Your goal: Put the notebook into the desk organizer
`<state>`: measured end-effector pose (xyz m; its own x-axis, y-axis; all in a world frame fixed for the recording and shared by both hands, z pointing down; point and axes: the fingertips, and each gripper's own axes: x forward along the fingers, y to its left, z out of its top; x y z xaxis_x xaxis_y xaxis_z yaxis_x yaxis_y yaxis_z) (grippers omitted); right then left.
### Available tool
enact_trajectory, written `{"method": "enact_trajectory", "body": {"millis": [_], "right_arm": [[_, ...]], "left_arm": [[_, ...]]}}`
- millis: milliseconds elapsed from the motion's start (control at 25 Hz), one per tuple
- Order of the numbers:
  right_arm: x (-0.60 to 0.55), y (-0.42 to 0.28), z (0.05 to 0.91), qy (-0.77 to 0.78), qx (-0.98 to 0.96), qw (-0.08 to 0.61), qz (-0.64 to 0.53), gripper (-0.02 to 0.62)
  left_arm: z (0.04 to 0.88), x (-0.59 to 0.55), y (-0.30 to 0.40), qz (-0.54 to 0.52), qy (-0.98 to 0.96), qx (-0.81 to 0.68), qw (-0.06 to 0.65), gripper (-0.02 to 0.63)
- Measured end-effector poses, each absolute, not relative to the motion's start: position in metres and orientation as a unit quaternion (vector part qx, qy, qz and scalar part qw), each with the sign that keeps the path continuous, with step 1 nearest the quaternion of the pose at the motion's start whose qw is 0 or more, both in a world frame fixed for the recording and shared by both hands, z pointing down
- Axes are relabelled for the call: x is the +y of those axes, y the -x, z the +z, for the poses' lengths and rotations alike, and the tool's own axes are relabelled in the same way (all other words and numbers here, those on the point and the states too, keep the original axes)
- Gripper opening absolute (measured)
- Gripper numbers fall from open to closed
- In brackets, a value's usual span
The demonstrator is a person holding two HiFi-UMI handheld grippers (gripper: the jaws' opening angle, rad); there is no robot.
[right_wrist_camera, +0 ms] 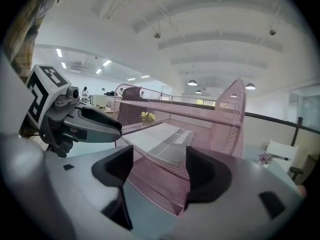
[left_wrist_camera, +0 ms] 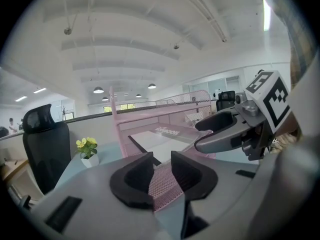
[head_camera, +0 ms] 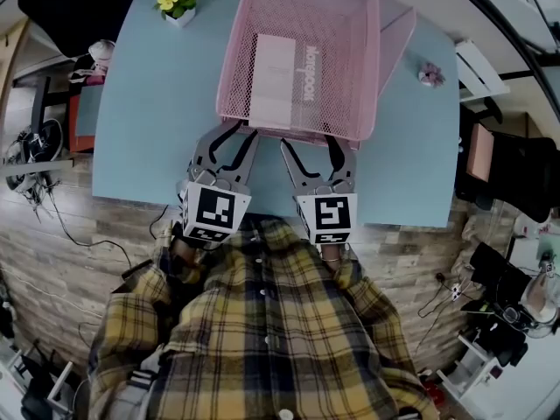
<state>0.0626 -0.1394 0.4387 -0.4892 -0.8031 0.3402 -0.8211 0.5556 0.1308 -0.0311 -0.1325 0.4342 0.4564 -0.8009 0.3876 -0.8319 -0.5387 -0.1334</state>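
In the head view, the pale blue desk [head_camera: 149, 103] carries the pink wire-mesh desk organizer [head_camera: 367, 59], which sits toward the far side. The pale flat notebook [head_camera: 273, 77] lies inside it on the mesh floor, nearer the left wall and parallel to it. My left hand-held gripper [head_camera: 238, 131] and right hand-held gripper [head_camera: 311, 143] sit side by side, with their tips at the organizer's near rim. Bare desk lies on both sides of the organizer. A small white pot of yellow flowers [head_camera: 178, 3] stands well apart at the far left corner, and a small pinkish flower ornament [head_camera: 430, 74] sits near the right edge.

In the left gripper view, my jaws are partly spread. The pink mesh of the near wall fills the narrow gap, and the pads are not pinching it. The notebook lies just beyond. A black office chair [left_wrist_camera: 45, 144] stands past the desk's left edge.

In the right gripper view, my jaws are spread wider. The near rim crosses the gap between them, and blue desk shows below it.
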Motion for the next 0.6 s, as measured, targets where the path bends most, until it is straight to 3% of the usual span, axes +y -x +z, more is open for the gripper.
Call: {"method": "enact_trajectory", "body": {"millis": [320,600], "right_arm": [[-0.124,-0.065,0.42,-0.463,-0.872,0.161,0.021,0.333],[-0.103,-0.076,0.406,-0.461,-0.876,0.137,0.032,0.293]], "left_arm": [[0.415,-0.116,0.031,0.178,-0.856,-0.485,0.031,0.104],[0.403,-0.093,0.033,0.157,-0.858,-0.487,0.04,0.103]]}}
